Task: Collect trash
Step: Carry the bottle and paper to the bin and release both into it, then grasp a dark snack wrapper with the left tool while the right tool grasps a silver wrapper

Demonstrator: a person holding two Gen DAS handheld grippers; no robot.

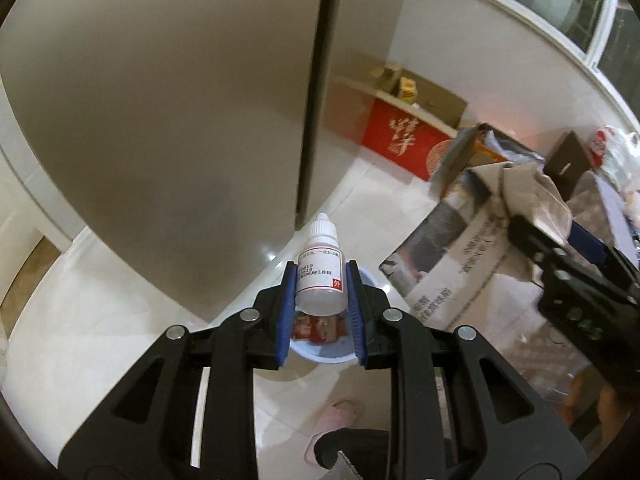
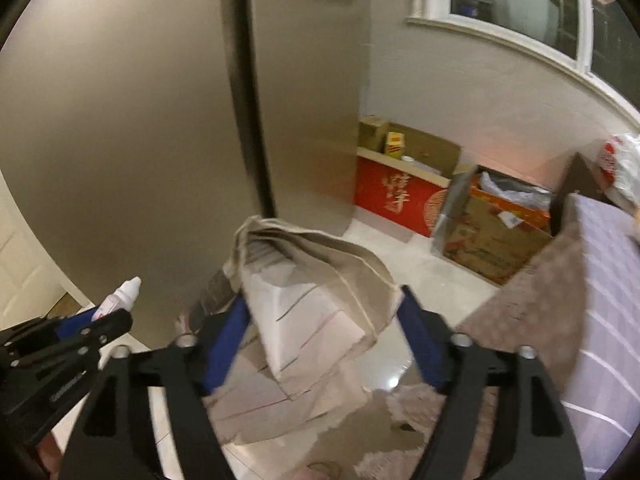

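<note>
The left gripper (image 1: 320,300), angled down, clamps a small white bottle (image 1: 319,268), its long axis along the fingers, directly above a blue bin (image 1: 320,354) on the floor. The right gripper (image 2: 324,340) beside it stands wide, crumpled paper (image 2: 316,292) between its pads, apparently loose; blur obscures contact.

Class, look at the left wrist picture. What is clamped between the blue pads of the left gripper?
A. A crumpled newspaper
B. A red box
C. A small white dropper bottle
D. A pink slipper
C. The left gripper has its blue pads pressed on both sides of a small white dropper bottle with a printed label and a white cap pointing away from the camera.
</note>
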